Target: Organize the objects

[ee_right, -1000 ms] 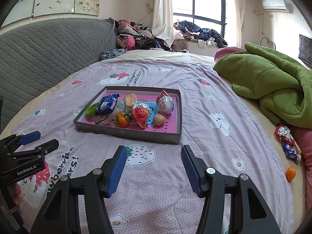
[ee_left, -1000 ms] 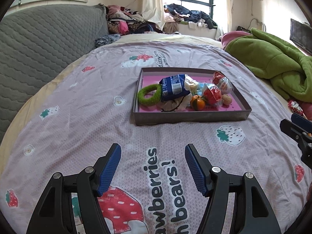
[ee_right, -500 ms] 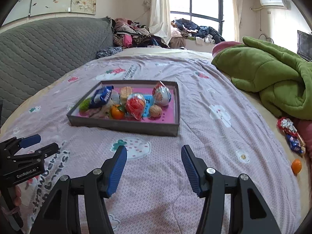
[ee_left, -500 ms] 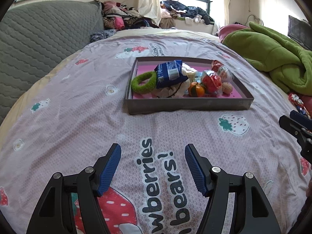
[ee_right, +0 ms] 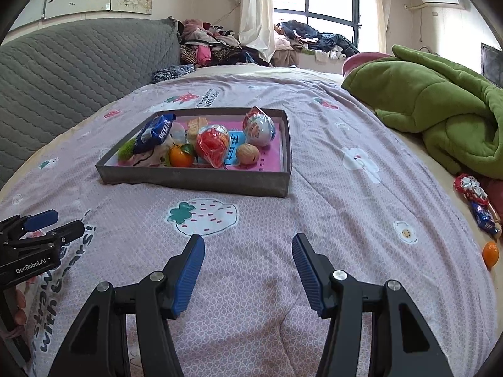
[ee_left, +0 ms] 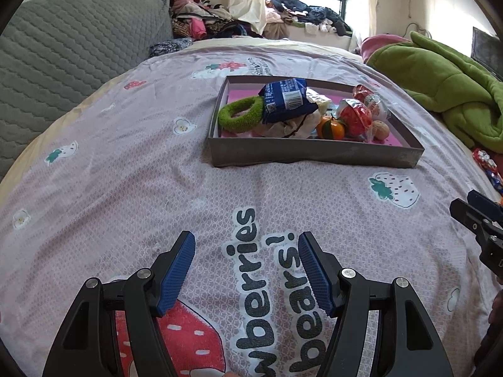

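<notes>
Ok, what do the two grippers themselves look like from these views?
Both match: the left gripper and right gripper have black angular plastic frames with silver screws at the pivots, and fingers faced with blue ribbed pads. The left one's body carries white "GenRobot.AI" lettering, seen from the right wrist view. No cables or sleeves show.

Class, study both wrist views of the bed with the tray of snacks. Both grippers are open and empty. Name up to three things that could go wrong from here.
1. The tray is crowded: the blue packet leans on the green ring, so pulling one may drag the other.
2. The loose orange near the bed's edge could roll off if nudged.
3. The left gripper and right gripper hover side by side; reaching together, they might collide.
</notes>
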